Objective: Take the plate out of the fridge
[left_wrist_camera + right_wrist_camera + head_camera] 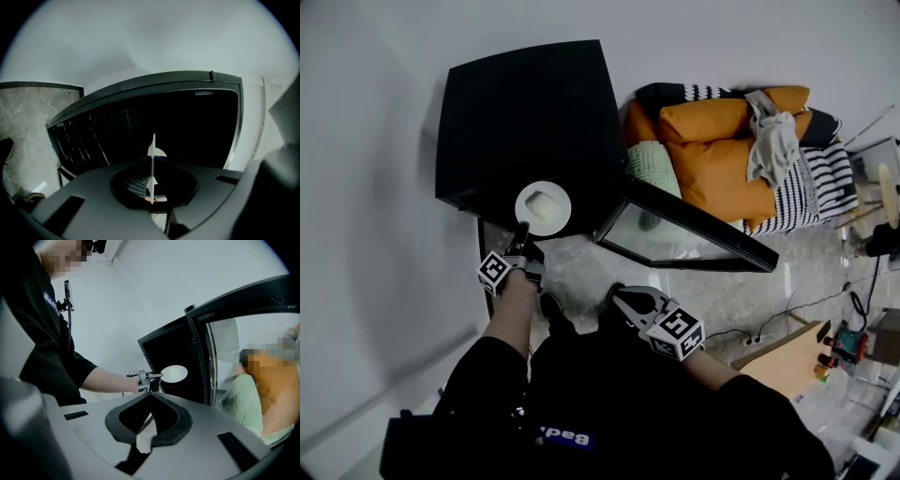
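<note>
A white plate (543, 206) hangs at the front edge of the black fridge (525, 112), just outside its opening. My left gripper (522, 236) is shut on the plate's near rim. In the left gripper view the plate (153, 146) shows edge-on as a thin white line pinched between the jaws of the left gripper (152, 161), with the dark fridge interior (178, 126) behind it. My right gripper (625, 300) hangs lower right, apart from the plate, shut with nothing in it. The right gripper view shows its jaws (151, 394) meeting, and beyond them the plate (174, 374) held by the left gripper (158, 376).
The fridge's glass door (694, 230) stands open to the right. Behind it lies a sofa with orange cushions (722, 159) and a green cushion (649, 164). A cable and power strip (759, 337) lie on the marble floor (581, 272). White walls stand left and behind.
</note>
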### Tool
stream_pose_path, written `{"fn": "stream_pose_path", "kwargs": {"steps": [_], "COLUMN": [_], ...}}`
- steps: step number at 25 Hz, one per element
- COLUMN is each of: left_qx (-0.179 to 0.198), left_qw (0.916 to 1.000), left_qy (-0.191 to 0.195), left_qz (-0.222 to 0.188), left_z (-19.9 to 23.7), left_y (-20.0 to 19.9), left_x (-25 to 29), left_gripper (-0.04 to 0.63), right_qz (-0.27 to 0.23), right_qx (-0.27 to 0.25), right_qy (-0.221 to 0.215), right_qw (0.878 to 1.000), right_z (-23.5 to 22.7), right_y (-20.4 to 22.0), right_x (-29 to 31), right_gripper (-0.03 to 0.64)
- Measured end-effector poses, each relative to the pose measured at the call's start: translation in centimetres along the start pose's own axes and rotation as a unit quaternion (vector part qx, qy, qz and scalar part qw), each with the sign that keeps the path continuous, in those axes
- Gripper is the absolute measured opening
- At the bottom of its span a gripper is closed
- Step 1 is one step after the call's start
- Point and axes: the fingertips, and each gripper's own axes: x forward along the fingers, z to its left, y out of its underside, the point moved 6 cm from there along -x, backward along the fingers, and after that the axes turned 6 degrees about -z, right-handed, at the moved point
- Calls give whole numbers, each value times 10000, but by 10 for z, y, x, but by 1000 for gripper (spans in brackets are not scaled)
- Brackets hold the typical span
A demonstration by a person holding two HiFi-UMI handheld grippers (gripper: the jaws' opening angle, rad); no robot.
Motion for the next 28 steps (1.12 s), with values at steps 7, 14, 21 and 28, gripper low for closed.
{"fn": "stream_pose_path", "kwargs": {"steps": [7,14,21,28], "left_qx": [80,106,-208,-360], "left_qw": [9997,9987,9976,9944], "left_qy": [101,229,407,673], "left_qz": [192,442,524,728], "left_z": [-21,-40,-64,-101], "left_y": [-6,-13,-3,0], "left_x": [-20,-41,-61,-77], "left_gripper": [18,18,20,21], "right_qz": [-133,-128,-96,-160], "right_qx": [-136,-186,-311,-350], "right_qy": [-37,51,99,64], "right_qw": [9998,9997,9994,9992], "right_z": [3,8,4,4], "right_y": [-8,-22,-24,-29], "right_x": [8,15,21,33], "right_gripper": [8,8,8,8]}}
